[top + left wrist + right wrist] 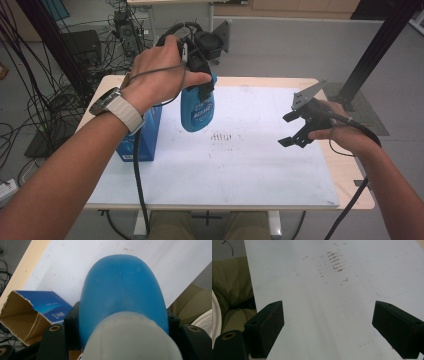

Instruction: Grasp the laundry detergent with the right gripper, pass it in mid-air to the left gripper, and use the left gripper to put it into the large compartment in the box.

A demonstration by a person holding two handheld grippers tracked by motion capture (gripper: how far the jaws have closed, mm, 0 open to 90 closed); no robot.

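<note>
You are holding a blue plastic bottle with a white cap (197, 109) in your left gripper (202, 82), whose jaws are clamping the bottle just below the cap, one on each side. The bottle is hanging cap-up, well clear of the white-covered tabletop (240, 165), over its far left part. In the left gripper view the bottle's blue body (122, 295) is sitting between the two black jaws, with the white cap nearest the camera and the rounded base pointing down at the tabletop (162, 262).

Just beside the bottle, at the left edge of the tabletop, an opened blue cardboard box (146, 137) is standing; the left gripper view is showing its torn brown flaps and hollow inside (27, 315) below and to one side of the bottle.

Your right gripper (292, 130) is hovering over the right part of the tabletop, well apart from the bottle, with its jaws standing wide and nothing between them. The right gripper view is showing bare white surface (327, 302) with a patch of dark scuff marks (334, 262) ahead of those jaws.
</note>
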